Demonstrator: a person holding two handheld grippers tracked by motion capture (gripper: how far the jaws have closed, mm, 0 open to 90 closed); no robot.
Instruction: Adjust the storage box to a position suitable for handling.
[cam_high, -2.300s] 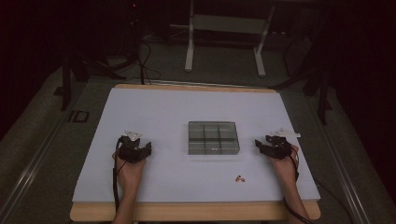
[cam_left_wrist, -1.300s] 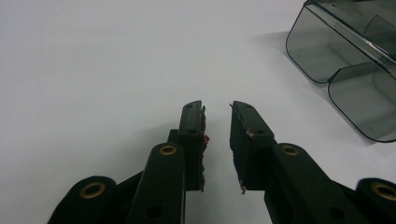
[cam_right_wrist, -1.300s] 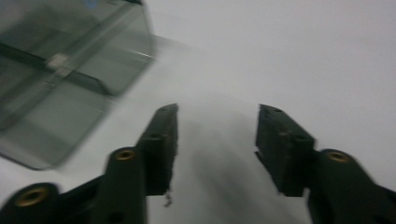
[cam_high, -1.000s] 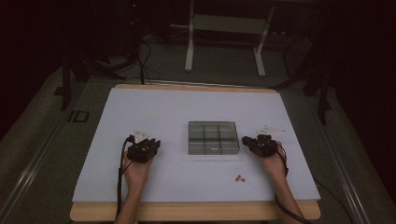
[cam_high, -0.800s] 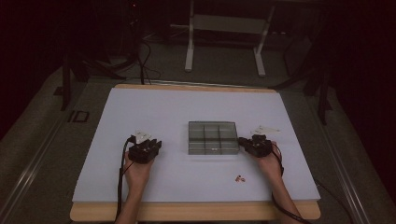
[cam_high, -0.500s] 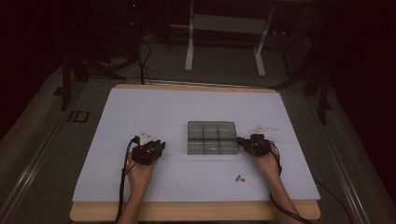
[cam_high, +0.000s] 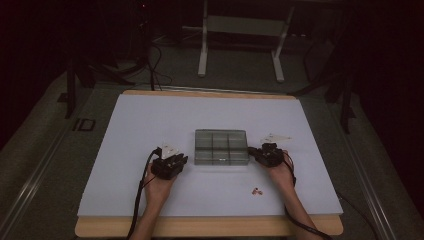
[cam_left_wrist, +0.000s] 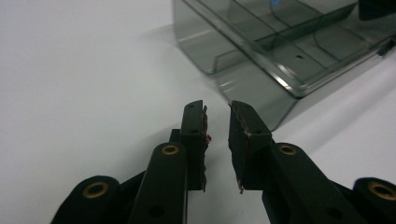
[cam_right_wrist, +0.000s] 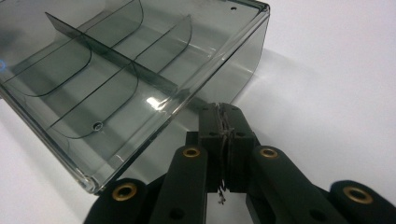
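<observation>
A smoky clear plastic box (cam_high: 221, 146) with several open compartments lies in the middle of the white table cover (cam_high: 150, 120). My left gripper (cam_high: 182, 161) rests low on the cover just left of the box. In the left gripper view its tips (cam_left_wrist: 217, 112) stand a narrow gap apart, having just been closing, with nothing between them, and point at a near corner of the box (cam_left_wrist: 280, 51). My right gripper (cam_high: 253, 152) sits at the box's right side. Its pads (cam_right_wrist: 223, 109) are pressed together right beside the box wall (cam_right_wrist: 116, 70); whether they touch it I cannot tell.
Small red bits (cam_high: 256, 190) lie on the cover in front of the box, near the person's right forearm. A white scrap (cam_high: 276, 136) lies behind the right hand. The wooden table edge (cam_high: 210, 226) runs along the front; metal stand legs (cam_high: 202, 50) rise beyond the table.
Both hands have slid inward toward the box. The left gripper has come closer to its left side and the right gripper now sits against its right side. The box has stayed put.
</observation>
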